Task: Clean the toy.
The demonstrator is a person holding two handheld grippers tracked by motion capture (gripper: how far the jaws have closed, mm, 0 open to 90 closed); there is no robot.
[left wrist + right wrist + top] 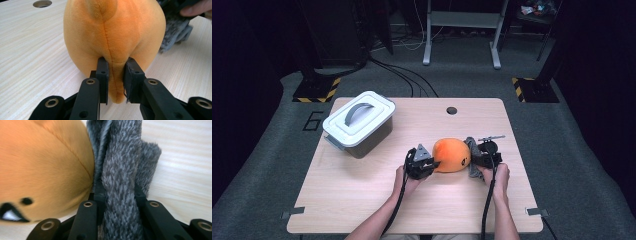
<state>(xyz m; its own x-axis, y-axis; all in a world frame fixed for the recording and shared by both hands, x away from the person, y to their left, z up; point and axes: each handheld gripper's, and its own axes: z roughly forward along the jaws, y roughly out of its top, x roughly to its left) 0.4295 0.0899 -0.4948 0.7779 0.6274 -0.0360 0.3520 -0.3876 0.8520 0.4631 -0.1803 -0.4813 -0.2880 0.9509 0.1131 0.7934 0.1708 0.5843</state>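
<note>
An orange plush toy lies on the wooden table between my two grippers. My left gripper is at its left side; in the left gripper view its jaws are shut on a fold of the orange plush along a seam. My right gripper is at the toy's right side, shut on a grey furry cloth that stands up between the jaws and presses against the orange plush. A black eye and mouth mark show on the toy's face.
A grey lidded plastic box with a handle stands at the table's back left. A round cable hole is near the back edge. A small metal tool lies just behind the right gripper. Bare tabletop spreads in front of the hands.
</note>
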